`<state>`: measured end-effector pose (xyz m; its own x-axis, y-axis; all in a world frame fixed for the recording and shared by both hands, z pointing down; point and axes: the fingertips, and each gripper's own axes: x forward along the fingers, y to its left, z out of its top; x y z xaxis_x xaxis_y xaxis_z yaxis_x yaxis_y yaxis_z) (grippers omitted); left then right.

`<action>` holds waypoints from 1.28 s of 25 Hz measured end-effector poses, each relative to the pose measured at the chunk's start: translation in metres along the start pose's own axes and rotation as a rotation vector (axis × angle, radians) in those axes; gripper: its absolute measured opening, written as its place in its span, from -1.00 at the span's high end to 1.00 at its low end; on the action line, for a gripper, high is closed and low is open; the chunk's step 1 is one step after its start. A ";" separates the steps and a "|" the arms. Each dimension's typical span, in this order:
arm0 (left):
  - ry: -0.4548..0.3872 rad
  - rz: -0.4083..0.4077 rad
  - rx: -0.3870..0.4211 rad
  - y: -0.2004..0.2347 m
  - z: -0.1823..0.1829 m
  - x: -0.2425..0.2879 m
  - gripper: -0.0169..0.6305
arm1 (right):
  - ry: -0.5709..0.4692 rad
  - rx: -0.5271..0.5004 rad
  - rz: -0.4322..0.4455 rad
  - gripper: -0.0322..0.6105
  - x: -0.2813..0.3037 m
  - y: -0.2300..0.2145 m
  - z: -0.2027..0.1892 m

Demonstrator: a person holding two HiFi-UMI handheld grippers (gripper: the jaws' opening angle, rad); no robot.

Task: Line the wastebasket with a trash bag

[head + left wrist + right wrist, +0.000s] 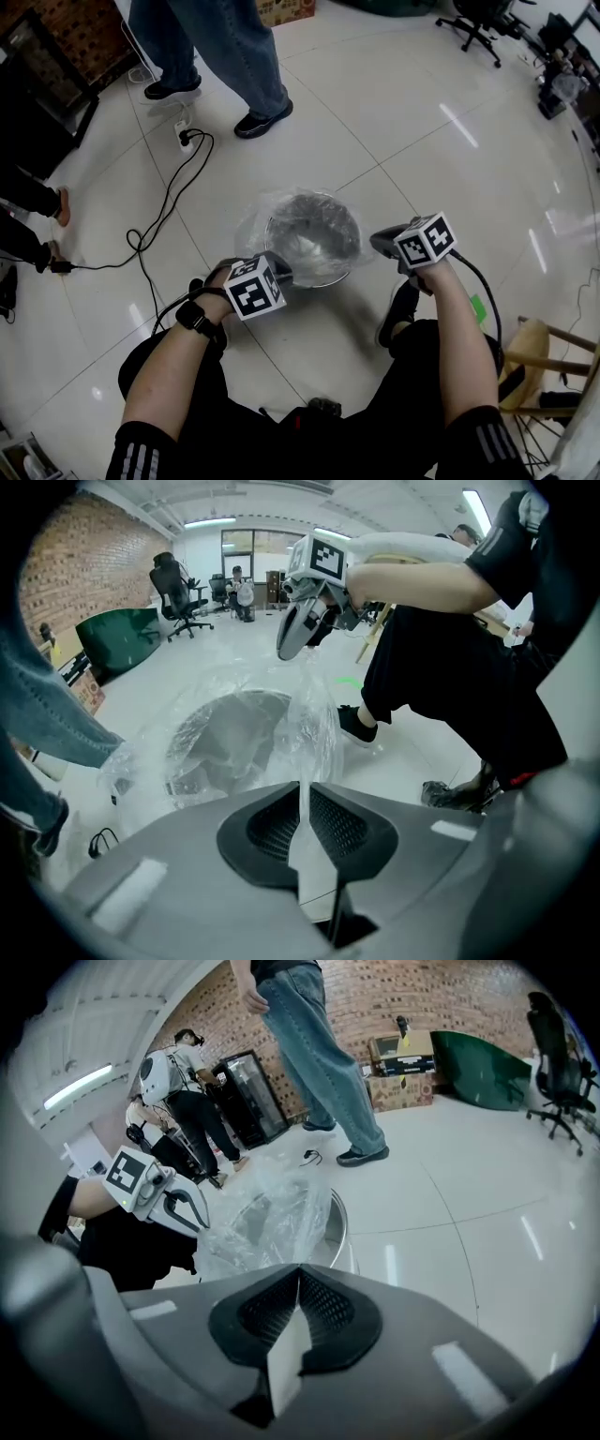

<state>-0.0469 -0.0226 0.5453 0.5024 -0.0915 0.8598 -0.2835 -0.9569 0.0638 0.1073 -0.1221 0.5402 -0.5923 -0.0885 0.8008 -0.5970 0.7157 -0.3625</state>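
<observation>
Clear plastic film, a trash bag (255, 223), lies crumpled over and into a round metal wastebasket (323, 278) that stands upright on a glossy white tiled floor (403, 141). Seen from above, a person bends over it with a gripper in each hand.

The left gripper (302, 791) sits at the near-left rim. Its jaws are pressed together on a fold of the film, which rises from their tips towards the basket. The right gripper (298, 1269) sits just outside the right rim. Its jaws are also pressed together, and the film seems to run into their tips, so it looks to be pinching the bag's edge too.

The basket lies between the two grippers, a little ahead of and below both, and neither hand is clearly nearer. The bag's mouth spans from one pinch to the other. Much of the film puffs loosely over the far-left rim, and the rest sags into the bowl.

The lining looks partly done. The likely next move is to spread the held edges apart and draw them down outside the rim. The thin film could slip or tear if pulled hard.

Behind the basket stand a bystander's legs in jeans (230, 52), and a black cable (167, 204) trails across the floor.
</observation>
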 end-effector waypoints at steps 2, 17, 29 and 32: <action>0.007 -0.023 0.007 -0.006 0.000 0.005 0.88 | 0.038 0.008 -0.003 0.88 0.002 -0.003 -0.011; 0.139 -0.156 0.006 -0.036 -0.026 0.044 0.81 | 0.278 -0.033 -0.081 0.88 0.045 -0.021 -0.079; 0.218 -0.188 -0.025 -0.039 -0.047 0.058 0.63 | 0.207 0.051 -0.095 0.87 0.095 -0.041 -0.085; 0.244 -0.195 -0.036 -0.036 -0.055 0.056 0.61 | 0.206 0.038 -0.080 0.73 0.100 -0.038 -0.081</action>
<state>-0.0536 0.0221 0.6192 0.3402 0.1664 0.9255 -0.2314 -0.9391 0.2539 0.1146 -0.1017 0.6731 -0.4213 0.0021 0.9069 -0.6600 0.6852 -0.3082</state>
